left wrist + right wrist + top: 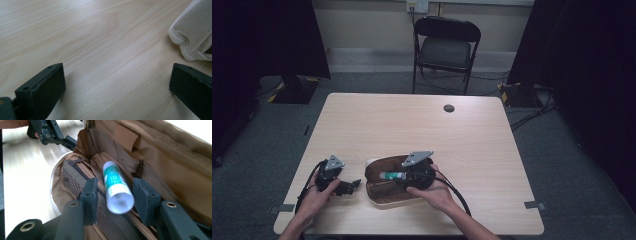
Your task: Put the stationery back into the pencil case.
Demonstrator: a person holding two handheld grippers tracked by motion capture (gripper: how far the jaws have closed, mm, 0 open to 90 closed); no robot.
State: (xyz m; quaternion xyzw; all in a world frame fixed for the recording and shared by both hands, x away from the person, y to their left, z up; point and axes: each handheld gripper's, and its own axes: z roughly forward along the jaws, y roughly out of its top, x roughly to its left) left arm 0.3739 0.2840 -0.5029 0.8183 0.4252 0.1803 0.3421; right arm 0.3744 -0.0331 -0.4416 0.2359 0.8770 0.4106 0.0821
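The right gripper (pixel 115 197) is hanging over the open pencil case (pixel 160 162), jaws parted just clear of the glue stick (pixel 116 186) lying between them, apparently being released there. The left gripper (pixel 117 90) is resting wide open and empty beside the case. Next: lifting the right gripper straight out.

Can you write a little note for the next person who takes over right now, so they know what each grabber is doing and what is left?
Left gripper: open, resting on the table beside the pencil case, holding nothing.
Right gripper: over the open case, jaws slightly apart on either side of the glue stick, pads not pressing it.
Done: glue stick brought into the brown-lined case.
Left: probably draw the right gripper away, check that the stick lies flat, then close the case.
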